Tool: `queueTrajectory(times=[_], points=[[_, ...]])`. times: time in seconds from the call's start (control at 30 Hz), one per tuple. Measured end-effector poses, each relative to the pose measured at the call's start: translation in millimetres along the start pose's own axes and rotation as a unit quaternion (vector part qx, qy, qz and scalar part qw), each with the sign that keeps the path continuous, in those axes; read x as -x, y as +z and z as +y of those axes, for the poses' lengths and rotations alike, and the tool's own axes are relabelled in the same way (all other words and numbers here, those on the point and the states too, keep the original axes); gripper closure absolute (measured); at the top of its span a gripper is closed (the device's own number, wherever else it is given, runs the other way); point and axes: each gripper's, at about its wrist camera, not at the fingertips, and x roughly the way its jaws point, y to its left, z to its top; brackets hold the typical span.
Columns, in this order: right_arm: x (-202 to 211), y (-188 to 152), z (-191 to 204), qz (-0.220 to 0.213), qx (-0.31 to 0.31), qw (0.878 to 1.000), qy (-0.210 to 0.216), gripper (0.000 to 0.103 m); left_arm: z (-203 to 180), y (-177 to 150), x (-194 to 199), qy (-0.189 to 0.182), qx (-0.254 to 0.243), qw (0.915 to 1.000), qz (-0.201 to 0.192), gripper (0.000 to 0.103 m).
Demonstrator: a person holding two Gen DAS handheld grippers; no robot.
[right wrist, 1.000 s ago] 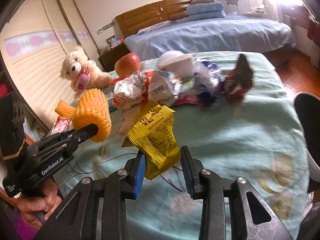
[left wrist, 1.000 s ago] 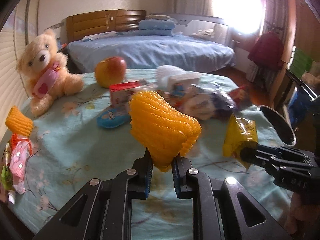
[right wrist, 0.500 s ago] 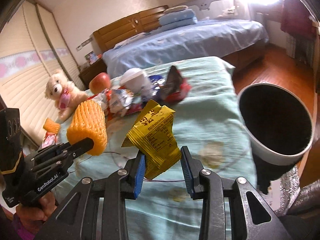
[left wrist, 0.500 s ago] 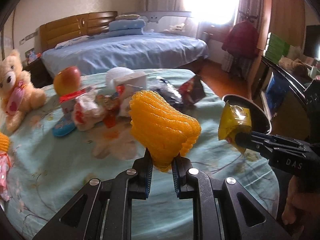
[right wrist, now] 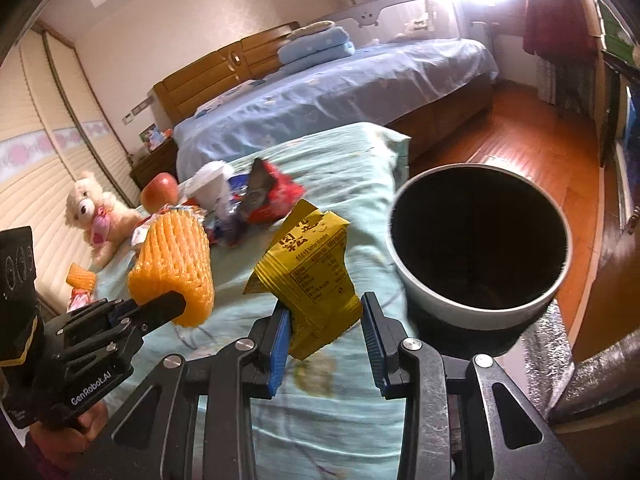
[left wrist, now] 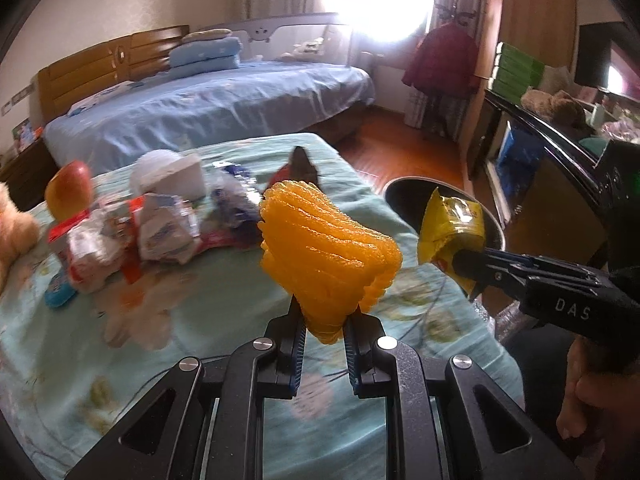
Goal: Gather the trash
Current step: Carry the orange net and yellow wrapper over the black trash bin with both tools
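Observation:
My left gripper (left wrist: pixel 325 334) is shut on an orange foam fruit net (left wrist: pixel 326 258), held above the table's teal flowered cloth (left wrist: pixel 200 312). My right gripper (right wrist: pixel 325 328) is shut on a crumpled yellow snack wrapper (right wrist: pixel 316 264). A round bin (right wrist: pixel 478 248) with a white rim and dark inside stands just off the table's right edge, close to the right of the wrapper. In the left wrist view the right gripper (left wrist: pixel 466 276) holds the wrapper (left wrist: pixel 448 228) in front of the bin (left wrist: pixel 404 196). The left gripper (right wrist: pixel 176 306) with its net (right wrist: pixel 174 264) appears at left in the right wrist view.
A heap of wrappers (left wrist: pixel 160 232), a white tissue pack (left wrist: pixel 172 176), a red apple (left wrist: pixel 68 194) and a blue lid (left wrist: pixel 58 294) lie farther back on the table. A teddy bear (right wrist: pixel 98 216) and another orange net (right wrist: pixel 80 280) sit at far left. A blue bed (left wrist: pixel 208 108) stands behind.
Both grippers have swung to the right with their loads. The bin has come into full view near the right gripper. The teddy bear and wrapper heap have slid toward the left.

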Motion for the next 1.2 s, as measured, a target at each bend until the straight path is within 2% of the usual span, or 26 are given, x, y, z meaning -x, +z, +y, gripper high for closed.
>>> queueTrajectory(times=[0.43, 0.97, 1.2], points=[[9, 9, -45, -0.012, -0.032, 0.999, -0.026, 0.069, -23, 23, -36, -0.017, -0.026, 0.9995, 0.008, 0.087], [1, 26, -94, -0.002, -0.065, 0.996, -0.061, 0.069, -55, 55, -72, -0.041, -0.052, 0.9977, 0.012, 0.086], [-1, 36, -109, -0.003, -0.068, 0.995, -0.078, 0.069, -69, 68, -99, -0.054, -0.064, 0.9961, 0.029, 0.086]])
